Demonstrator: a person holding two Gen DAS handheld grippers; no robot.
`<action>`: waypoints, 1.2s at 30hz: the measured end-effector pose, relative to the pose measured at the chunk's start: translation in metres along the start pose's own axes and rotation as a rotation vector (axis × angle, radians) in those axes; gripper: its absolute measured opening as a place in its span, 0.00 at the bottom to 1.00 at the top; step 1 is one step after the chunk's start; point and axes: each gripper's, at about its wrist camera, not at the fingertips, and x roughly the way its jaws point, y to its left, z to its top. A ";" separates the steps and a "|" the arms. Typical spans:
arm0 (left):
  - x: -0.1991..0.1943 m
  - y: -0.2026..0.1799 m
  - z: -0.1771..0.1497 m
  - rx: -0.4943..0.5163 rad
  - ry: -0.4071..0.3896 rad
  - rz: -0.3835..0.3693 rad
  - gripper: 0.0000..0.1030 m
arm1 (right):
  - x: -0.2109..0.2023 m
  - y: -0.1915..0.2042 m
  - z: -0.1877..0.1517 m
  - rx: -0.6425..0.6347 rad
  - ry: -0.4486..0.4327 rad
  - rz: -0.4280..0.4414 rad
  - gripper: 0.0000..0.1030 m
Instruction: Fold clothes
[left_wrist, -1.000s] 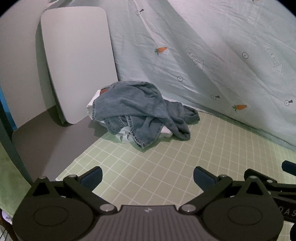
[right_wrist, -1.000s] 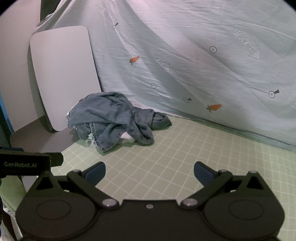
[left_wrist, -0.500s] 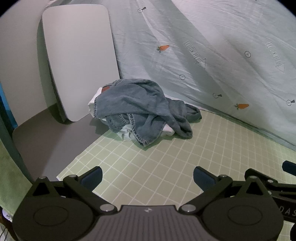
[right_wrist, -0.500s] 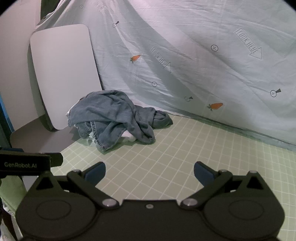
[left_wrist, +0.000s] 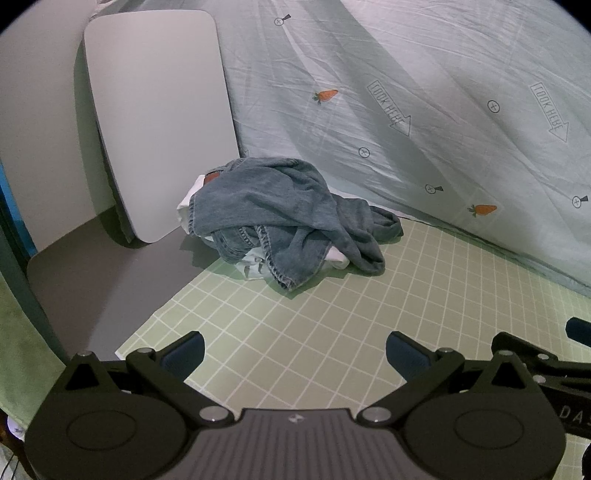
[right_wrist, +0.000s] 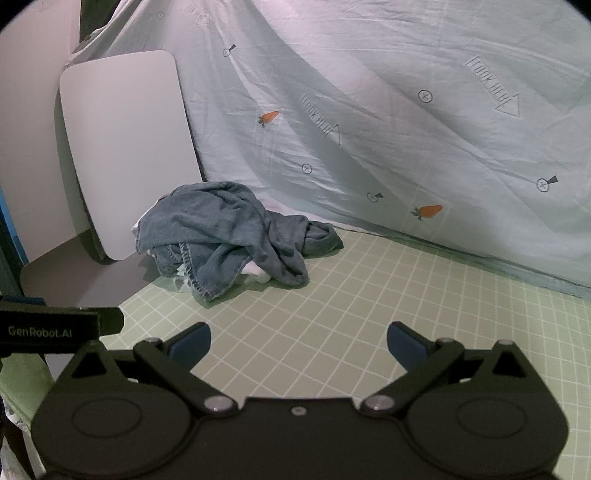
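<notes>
A crumpled pile of blue denim clothes (left_wrist: 280, 214) lies on the green checked mat, with white cloth (left_wrist: 255, 267) showing under it. It also shows in the right wrist view (right_wrist: 229, 236). My left gripper (left_wrist: 295, 356) is open and empty, well short of the pile. My right gripper (right_wrist: 297, 345) is open and empty, also short of the pile and to its right. The right gripper's body shows at the right edge of the left wrist view (left_wrist: 546, 365).
A green checked mat (left_wrist: 332, 325) covers the surface in front of the pile. A grey board (left_wrist: 155, 122) leans upright behind and left of the pile. A pale printed sheet (left_wrist: 424, 110) hangs along the back. A grey floor strip (left_wrist: 96, 280) lies at the left.
Both views have shifted slightly: the pile sits a little higher and further right in the left wrist view. Both grippers stay open and empty.
</notes>
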 end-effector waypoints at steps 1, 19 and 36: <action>0.000 0.000 0.000 0.001 0.001 0.000 1.00 | 0.000 0.000 0.000 0.001 0.001 0.000 1.00; 0.004 0.000 -0.003 0.007 0.034 -0.001 1.00 | 0.000 0.002 -0.007 -0.002 0.012 -0.003 1.00; 0.079 -0.003 0.050 -0.033 0.092 0.002 1.00 | 0.067 -0.026 0.029 -0.016 0.029 -0.041 1.00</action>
